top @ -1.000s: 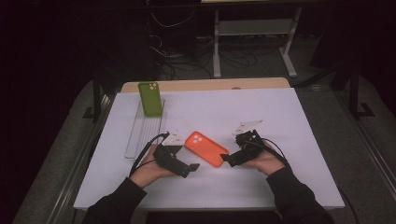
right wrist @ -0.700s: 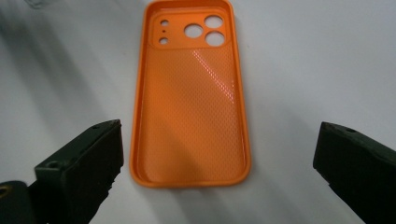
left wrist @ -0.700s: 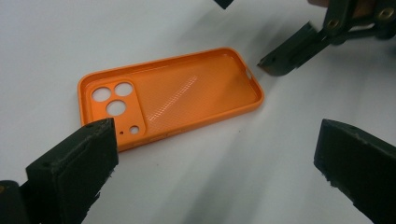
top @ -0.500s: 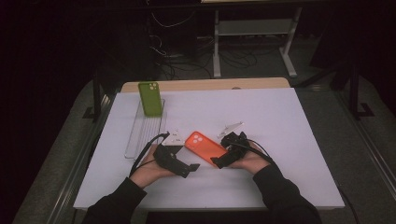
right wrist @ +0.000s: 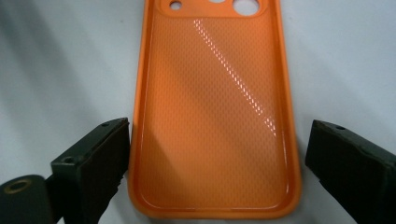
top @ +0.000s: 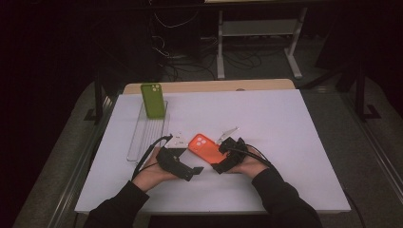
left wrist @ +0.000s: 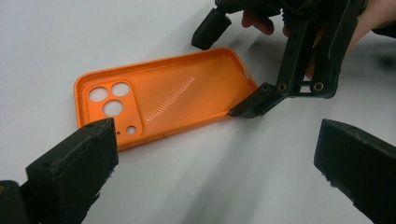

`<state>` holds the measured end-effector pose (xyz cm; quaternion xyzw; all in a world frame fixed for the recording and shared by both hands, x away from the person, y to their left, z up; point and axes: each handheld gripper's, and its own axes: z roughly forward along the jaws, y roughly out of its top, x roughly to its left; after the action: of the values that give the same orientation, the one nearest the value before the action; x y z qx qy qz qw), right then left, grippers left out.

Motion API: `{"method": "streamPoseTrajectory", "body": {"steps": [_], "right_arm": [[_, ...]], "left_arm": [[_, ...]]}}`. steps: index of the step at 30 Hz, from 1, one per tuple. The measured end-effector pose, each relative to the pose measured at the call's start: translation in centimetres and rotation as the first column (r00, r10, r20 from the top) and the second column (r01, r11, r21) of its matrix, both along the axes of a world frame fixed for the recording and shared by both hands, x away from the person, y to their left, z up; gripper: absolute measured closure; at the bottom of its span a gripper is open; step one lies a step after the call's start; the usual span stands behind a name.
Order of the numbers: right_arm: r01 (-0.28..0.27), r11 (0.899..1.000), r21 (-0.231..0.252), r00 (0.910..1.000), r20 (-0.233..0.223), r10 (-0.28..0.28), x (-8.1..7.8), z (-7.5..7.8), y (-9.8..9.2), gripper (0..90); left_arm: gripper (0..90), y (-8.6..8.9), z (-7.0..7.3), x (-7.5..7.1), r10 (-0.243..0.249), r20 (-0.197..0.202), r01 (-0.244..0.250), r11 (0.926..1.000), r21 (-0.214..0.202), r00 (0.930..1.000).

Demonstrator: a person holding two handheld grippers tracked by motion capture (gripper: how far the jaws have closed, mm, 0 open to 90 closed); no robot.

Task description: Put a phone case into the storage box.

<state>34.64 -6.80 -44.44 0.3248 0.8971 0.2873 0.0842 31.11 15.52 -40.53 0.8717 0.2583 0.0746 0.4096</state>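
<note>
A: While the orange phone case (top: 206,148) lies flat on the white table (top: 285,123), cavity up, what is done?

B: I have the right gripper (top: 224,164) straddling its near end, jaws just narrowed slightly (no pad contact). Left gripper (top: 192,172) waits beside, jaws wide. Grasp and lift remain.

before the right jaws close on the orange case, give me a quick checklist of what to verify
1. Orange case lies flat, hollow side up, on the white table: ok.
2. Right gripper open, jaws either side of the case's bottom end: ok.
3. Pads touching the case walls: not yet, small gaps show.
4. Left gripper open and clear of the case: ok.
5. Green case and clear rack out of the way: ok.
6. Grip centred across the width: cannot tell.
</note>
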Motion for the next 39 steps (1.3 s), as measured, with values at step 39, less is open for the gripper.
{"method": "streamPoseTrajectory", "body": {"steps": [39], "right_arm": [[-0.015,1.0,0.024,0.9999,0.006,0.015,-0.32,0.65,-0.58,15.5]], "left_arm": [[0.0,0.12,0.16,-0.01,0.005,-0.01,-0.005,1.0,-0.009,0.9999]]}}
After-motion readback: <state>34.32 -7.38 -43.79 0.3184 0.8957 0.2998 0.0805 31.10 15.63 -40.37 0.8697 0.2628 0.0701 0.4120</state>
